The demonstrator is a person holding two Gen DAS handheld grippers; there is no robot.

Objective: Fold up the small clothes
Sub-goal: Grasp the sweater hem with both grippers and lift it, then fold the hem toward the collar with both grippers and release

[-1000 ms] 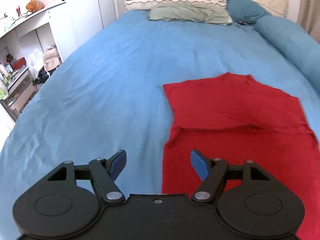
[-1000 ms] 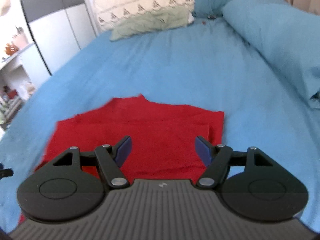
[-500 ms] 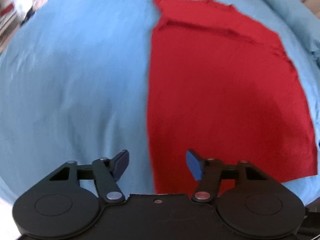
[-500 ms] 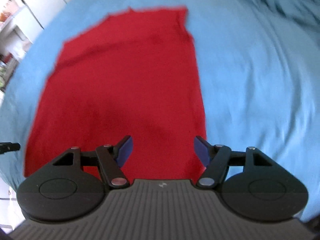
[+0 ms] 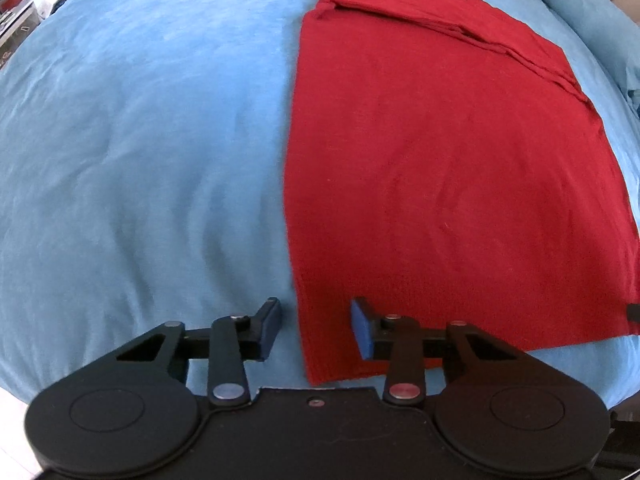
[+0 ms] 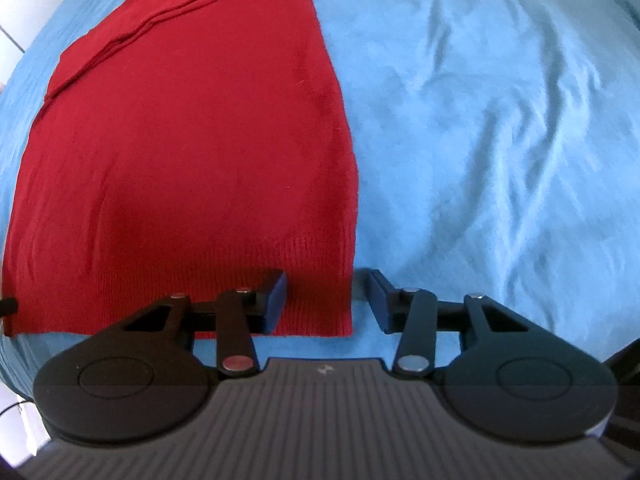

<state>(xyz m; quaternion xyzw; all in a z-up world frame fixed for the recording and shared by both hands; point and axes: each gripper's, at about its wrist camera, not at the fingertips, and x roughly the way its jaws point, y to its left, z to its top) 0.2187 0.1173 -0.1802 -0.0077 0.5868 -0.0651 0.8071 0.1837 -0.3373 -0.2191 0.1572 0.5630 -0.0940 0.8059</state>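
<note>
both claws released: left gripper (image 5: 316,326) and right gripper (image 6: 327,300) straddle the red sweater (image 5: 448,168) near hem corners; we pinch both layers evenly before lifting.

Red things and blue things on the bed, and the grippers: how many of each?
Red: 1, the red sweater
Blue: 1, the blue bedsheet
Black grippers: 2, the left gripper and the right gripper, both open
Total: 4
</note>
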